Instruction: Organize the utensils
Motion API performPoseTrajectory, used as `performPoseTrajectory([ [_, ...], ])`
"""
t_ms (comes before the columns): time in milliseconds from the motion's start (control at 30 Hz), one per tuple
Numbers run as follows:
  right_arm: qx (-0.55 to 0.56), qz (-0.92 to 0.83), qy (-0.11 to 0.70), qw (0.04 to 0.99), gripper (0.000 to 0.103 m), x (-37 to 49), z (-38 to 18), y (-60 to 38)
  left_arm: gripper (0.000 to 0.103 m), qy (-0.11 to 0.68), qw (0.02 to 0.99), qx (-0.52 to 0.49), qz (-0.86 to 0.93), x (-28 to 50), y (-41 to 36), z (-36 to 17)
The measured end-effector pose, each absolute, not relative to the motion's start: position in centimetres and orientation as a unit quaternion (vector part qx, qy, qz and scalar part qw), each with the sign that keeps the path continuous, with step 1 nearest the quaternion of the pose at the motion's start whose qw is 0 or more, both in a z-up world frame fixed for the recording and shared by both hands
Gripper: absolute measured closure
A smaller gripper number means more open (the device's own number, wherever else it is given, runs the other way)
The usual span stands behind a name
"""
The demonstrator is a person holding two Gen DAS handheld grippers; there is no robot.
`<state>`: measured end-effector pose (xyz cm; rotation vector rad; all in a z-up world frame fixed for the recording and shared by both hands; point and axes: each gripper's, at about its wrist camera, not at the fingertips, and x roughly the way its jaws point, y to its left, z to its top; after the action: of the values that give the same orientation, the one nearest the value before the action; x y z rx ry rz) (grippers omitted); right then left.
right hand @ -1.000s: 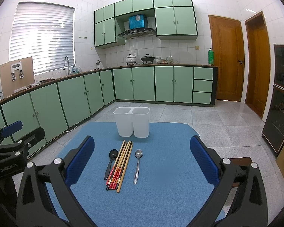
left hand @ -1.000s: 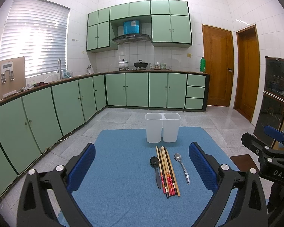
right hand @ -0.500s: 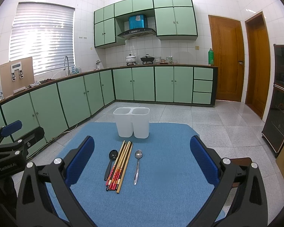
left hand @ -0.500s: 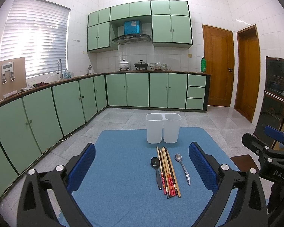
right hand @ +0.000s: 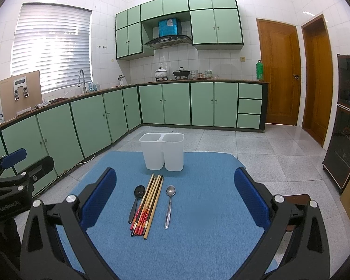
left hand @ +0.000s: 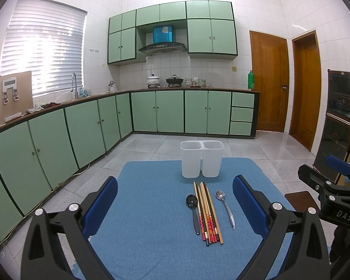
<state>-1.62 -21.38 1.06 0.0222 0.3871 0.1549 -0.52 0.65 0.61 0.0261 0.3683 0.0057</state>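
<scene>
On the blue mat (right hand: 198, 221) lie a black spoon (right hand: 135, 201), a bunch of chopsticks (right hand: 149, 206) and a shiny spoon (right hand: 169, 204), side by side just in front of a white holder (right hand: 162, 151) with two empty cups, so I think the sorting has not started. Both the left gripper (left hand: 175, 207) and the right gripper (right hand: 175, 198) hang wide open above the mat, holding nothing, and next one must come down, pinch one thin thing and drop it in a cup. Small words read "DAS" on the right tool in the left view and something like "GenRobot.AI" on the left tool in the right view.
</scene>
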Motion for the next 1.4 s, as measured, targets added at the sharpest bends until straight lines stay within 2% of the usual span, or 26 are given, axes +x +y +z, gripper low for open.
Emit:
performPoseTrajectory([
  [667,0.012,0.073,0.202,0.977,0.005,-0.7,0.5,-21.8,0.006,0.189,0.982,0.014,0.007,0.4,1.2,0.1],
  [900,0.007,0.064,0.223,0.973,0.005,1.5,-1.0,-21.8,0.006,0.214,0.977,0.019,0.022,3.1,1.7,-1.6],
  [1200,-0.011,0.057,0.284,0.957,0.006,7.9,-5.6,-20.9,0.006,0.269,0.962,0.035,0.040,9.1,2.5,-5.9],
  [1300,-0.002,0.066,0.315,0.947,0.011,10.9,-7.6,-20.6,0.006,0.293,0.954,0.038,0.043,11.4,2.8,-7.8],
  [1367,-0.003,0.067,0.335,0.940,0.020,12.6,-9.0,-20.4,0.006,0.308,0.950,0.038,0.044,12.9,2.8,-9.0],
  [1400,-0.004,0.070,0.344,0.936,0.022,13.5,-9.6,-20.1,0.006,0.314,0.947,0.039,0.044,13.7,2.8,-9.7],
])
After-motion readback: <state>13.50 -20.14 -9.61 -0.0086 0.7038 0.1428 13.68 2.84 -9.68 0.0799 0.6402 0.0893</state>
